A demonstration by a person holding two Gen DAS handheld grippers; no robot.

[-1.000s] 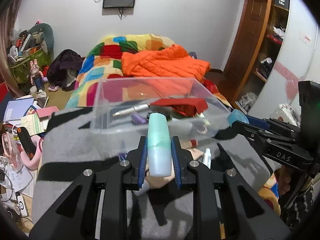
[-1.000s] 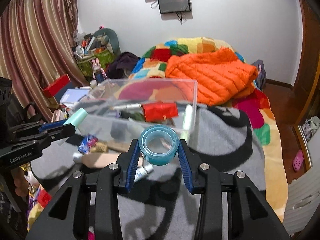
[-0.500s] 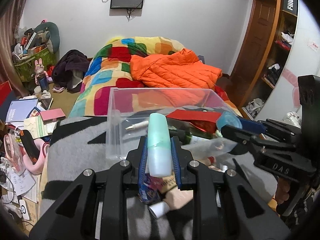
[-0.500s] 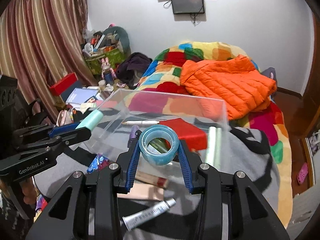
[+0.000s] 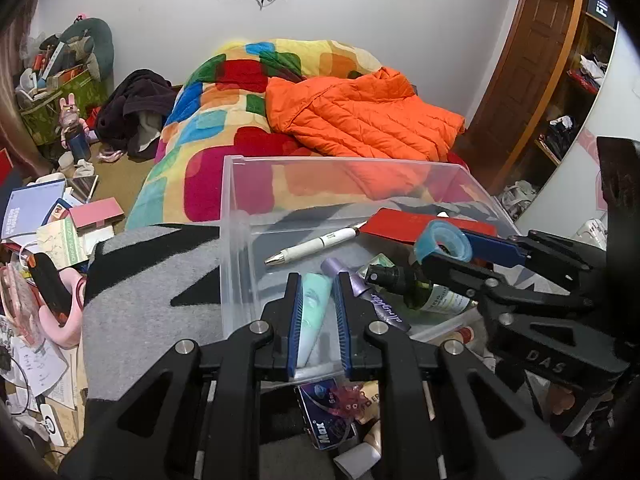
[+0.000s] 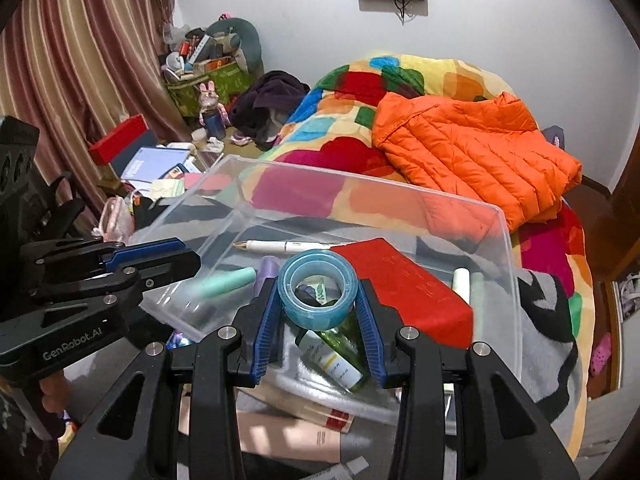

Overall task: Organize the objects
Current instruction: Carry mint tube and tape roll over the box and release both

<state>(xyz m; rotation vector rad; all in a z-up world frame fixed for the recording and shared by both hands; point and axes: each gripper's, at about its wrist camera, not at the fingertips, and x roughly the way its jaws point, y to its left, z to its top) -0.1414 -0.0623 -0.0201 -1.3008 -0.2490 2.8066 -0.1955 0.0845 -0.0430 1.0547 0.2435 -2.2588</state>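
A clear plastic bin (image 5: 234,216) (image 6: 508,264) stands on a grey and black blanket. It holds a white pen (image 5: 316,245), a red box (image 6: 404,288), a green bottle (image 5: 424,292) and a purple tube (image 5: 376,300). My left gripper (image 5: 319,320) is over the bin's near wall with its jaws parted; a mint green tube (image 5: 314,312) (image 6: 224,282) lies between them inside the bin, loose. My right gripper (image 6: 318,320) is shut on a blue tape roll (image 6: 318,294) (image 5: 442,240) and holds it above the bin.
Loose tubes and a blue packet (image 5: 328,416) lie on the blanket in front of the bin. An orange jacket (image 5: 360,116) lies on the colourful bedspread behind. Books and clutter (image 5: 48,220) cover the floor at the left.
Both grippers moved forward and down over the bin. The left jaws parted and the mint tube dropped into the bin. The right gripper still holds the tape roll.
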